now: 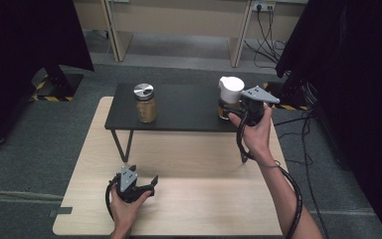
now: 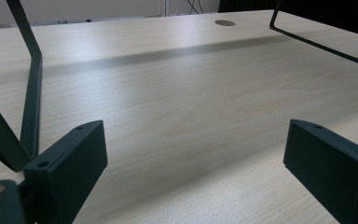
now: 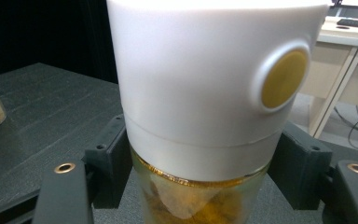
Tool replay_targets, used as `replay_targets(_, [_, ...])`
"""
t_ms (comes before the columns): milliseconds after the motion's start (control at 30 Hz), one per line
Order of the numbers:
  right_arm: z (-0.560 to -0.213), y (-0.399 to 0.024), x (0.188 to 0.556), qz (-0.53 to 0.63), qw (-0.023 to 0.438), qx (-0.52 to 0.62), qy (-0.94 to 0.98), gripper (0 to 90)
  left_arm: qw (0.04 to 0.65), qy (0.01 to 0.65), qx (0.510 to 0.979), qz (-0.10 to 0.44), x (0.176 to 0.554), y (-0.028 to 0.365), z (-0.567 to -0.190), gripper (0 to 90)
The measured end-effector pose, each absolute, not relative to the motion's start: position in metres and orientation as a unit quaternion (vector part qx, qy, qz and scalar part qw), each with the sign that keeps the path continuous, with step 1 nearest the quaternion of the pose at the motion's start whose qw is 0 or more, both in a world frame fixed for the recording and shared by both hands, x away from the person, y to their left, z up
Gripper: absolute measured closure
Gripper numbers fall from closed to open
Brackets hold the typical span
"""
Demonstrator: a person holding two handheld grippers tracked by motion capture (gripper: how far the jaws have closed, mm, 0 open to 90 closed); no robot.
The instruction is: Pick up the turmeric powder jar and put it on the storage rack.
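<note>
Right tool (image 1: 238, 110) is held at the right end of the black shelf (image 1: 179, 107), its jaws set around the white-capped jar (image 1: 230, 94). In the right gripper view the jaws are seen on either side of the jar (image 3: 205, 140) just below its white cap, close against the glass; whether they press on it cannot be told. A round yellow button (image 3: 284, 78) is seen on the cap, and brownish contents are seen through the glass. A second jar with a silver lid (image 1: 144, 103) stands near the left end of the shelf, well apart. Left tool (image 1: 142, 186) is held low over the wooden table (image 1: 204, 199), its jaws spread wide with bare wood (image 2: 191, 116) between them.
</note>
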State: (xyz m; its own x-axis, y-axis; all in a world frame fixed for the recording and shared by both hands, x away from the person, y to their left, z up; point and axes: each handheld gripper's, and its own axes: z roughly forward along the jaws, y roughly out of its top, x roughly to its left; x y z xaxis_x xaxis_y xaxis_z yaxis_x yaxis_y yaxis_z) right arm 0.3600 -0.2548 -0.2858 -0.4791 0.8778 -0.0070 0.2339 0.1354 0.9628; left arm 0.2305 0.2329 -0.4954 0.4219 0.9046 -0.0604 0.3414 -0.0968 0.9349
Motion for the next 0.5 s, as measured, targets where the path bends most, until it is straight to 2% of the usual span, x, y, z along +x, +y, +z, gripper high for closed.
replay_targets(500, [-0.2892, -0.2512, 0.3561, 0.519, 0.318, 0.410, 0.679, 30.4, 0.496, 0.456, 0.682, 0.284, 0.2303, 0.2337, -0.4957, 5.2])
